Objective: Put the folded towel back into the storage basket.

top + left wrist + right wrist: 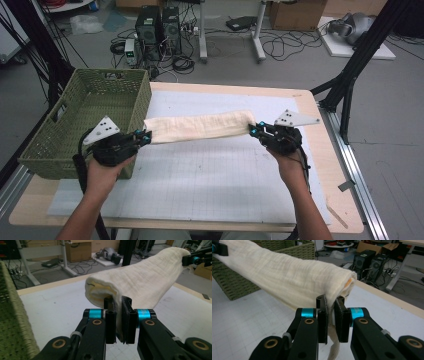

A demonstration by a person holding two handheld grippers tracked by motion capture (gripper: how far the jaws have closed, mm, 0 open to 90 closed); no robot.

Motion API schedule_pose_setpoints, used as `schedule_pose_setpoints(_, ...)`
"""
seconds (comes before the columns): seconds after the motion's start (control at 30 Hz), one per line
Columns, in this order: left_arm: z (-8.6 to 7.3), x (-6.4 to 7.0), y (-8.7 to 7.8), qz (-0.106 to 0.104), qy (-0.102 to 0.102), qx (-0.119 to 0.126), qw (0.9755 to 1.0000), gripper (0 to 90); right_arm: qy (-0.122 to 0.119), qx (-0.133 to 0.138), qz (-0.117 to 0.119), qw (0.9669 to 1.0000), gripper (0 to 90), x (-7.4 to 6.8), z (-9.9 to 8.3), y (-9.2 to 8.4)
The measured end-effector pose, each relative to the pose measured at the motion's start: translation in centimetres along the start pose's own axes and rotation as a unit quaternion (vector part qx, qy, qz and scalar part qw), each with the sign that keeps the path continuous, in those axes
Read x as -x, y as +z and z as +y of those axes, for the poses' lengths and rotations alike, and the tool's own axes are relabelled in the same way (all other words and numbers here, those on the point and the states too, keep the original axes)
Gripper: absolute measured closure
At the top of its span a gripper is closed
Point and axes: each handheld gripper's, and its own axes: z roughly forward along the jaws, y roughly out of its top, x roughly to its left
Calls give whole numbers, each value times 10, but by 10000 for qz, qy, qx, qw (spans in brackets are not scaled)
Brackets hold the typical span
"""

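Note:
A cream folded cloth hangs stretched in a long roll above the table, held at both ends. My left gripper is shut on its left end, right beside the green basket; in the left gripper view the jaws pinch the cloth edge at my left gripper. My right gripper is shut on the right end. In the right gripper view the cloth runs away toward the other hand, and a strip of it hangs down between the jaws of my right gripper.
A green woven basket stands on the table's left side, close to the left hand. A white gridded mat covers the wooden table. Computers, cables and boxes lie on the floor beyond the far edge.

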Motion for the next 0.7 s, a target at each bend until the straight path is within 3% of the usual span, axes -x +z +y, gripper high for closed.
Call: schedule_pose_setpoints(0.7, 12, -30, -46, 533, -53, 170, 9984, 835, -276, 79, 312, 9991, 833, -10, 50, 61)
